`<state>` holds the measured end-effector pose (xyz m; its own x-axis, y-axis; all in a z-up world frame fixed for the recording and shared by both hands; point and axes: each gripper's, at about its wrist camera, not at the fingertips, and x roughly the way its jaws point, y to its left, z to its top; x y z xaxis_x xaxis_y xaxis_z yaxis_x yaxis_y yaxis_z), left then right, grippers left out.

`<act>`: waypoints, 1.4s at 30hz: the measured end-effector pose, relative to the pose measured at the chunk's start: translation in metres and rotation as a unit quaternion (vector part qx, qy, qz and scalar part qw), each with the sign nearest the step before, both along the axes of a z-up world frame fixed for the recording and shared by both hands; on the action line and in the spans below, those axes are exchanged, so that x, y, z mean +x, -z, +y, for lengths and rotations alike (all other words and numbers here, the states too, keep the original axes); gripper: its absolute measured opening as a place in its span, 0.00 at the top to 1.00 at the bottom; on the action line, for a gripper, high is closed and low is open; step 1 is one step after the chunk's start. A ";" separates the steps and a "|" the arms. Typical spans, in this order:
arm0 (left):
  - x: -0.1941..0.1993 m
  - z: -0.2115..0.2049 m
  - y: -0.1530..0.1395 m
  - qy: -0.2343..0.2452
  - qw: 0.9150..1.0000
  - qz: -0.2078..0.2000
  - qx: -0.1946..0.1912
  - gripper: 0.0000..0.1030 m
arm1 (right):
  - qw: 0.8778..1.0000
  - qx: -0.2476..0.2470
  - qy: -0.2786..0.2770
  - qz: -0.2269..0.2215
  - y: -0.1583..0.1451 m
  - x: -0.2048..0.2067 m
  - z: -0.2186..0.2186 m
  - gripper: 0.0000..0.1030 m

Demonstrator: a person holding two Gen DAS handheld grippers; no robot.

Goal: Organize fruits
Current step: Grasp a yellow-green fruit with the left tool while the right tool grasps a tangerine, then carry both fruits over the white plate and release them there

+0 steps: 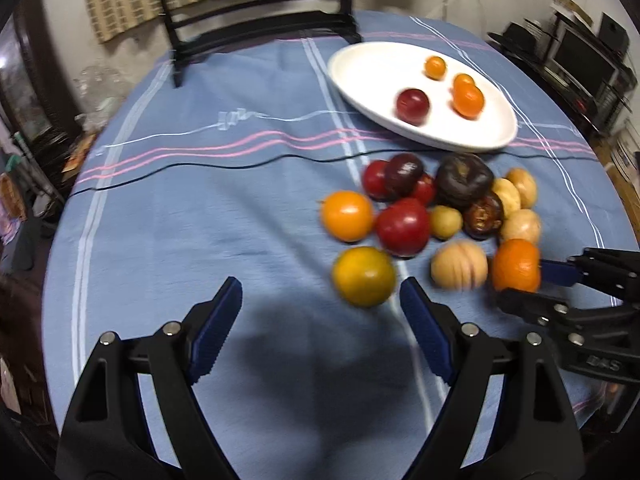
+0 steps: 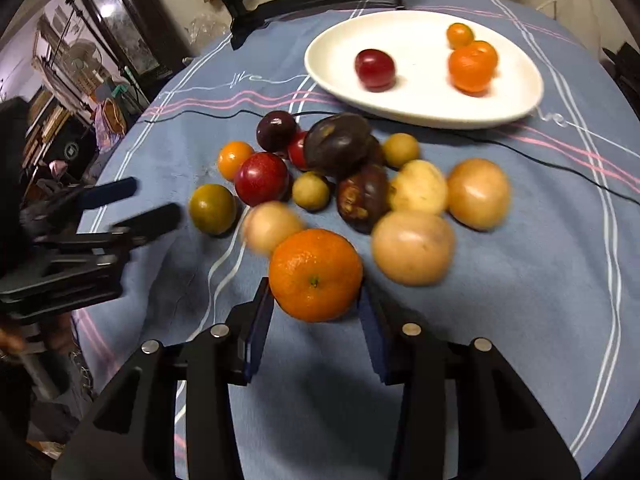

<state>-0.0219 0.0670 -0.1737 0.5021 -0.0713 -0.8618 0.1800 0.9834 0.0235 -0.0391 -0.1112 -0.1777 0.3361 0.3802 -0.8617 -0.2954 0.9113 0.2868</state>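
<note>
Blue pads of our right gripper (image 2: 316,312) flank a mandarin (image 2: 315,274) at the near edge of the fruit pile (image 2: 340,184); they look pressed against its sides, though blur keeps us from being sure. Our left gripper (image 1: 320,300) is spread wide and holds nothing, just short of a yellow-green citrus (image 1: 364,276). Beyond the pile, the white plate (image 2: 516,92) carries a red plum (image 2: 375,69) and three small oranges (image 2: 472,65). All sits on a blue cloth (image 1: 200,220).
</note>
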 end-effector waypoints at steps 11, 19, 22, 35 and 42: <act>0.024 -0.011 0.028 0.013 0.998 0.040 -0.043 0.59 | 0.999 0.003 0.033 -0.001 -0.004 -0.005 -0.025 0.58; 0.008 -0.010 -0.008 0.015 0.999 -0.010 -0.033 0.60 | 0.999 0.011 0.038 -0.011 -0.008 -0.009 -0.039 0.58; 0.009 -0.012 -0.032 0.017 0.999 -0.036 -0.036 0.60 | 0.999 0.014 0.041 -0.023 -0.017 -0.006 -0.047 0.58; 0.075 -0.064 -0.135 0.021 0.990 -0.139 -0.035 0.59 | 0.982 0.061 0.074 -0.160 -0.132 0.056 -0.082 0.58; 0.104 -0.083 -0.143 0.007 0.989 -0.146 -0.023 0.59 | 0.978 0.052 0.083 -0.185 -0.148 0.099 -0.074 0.58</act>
<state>0.0821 -0.0159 -0.0302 0.7276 -0.1164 -0.6760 0.1858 0.9821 0.0308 0.0603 -0.1853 -0.0299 0.6814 0.3728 -0.6299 -0.2470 0.9272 0.2816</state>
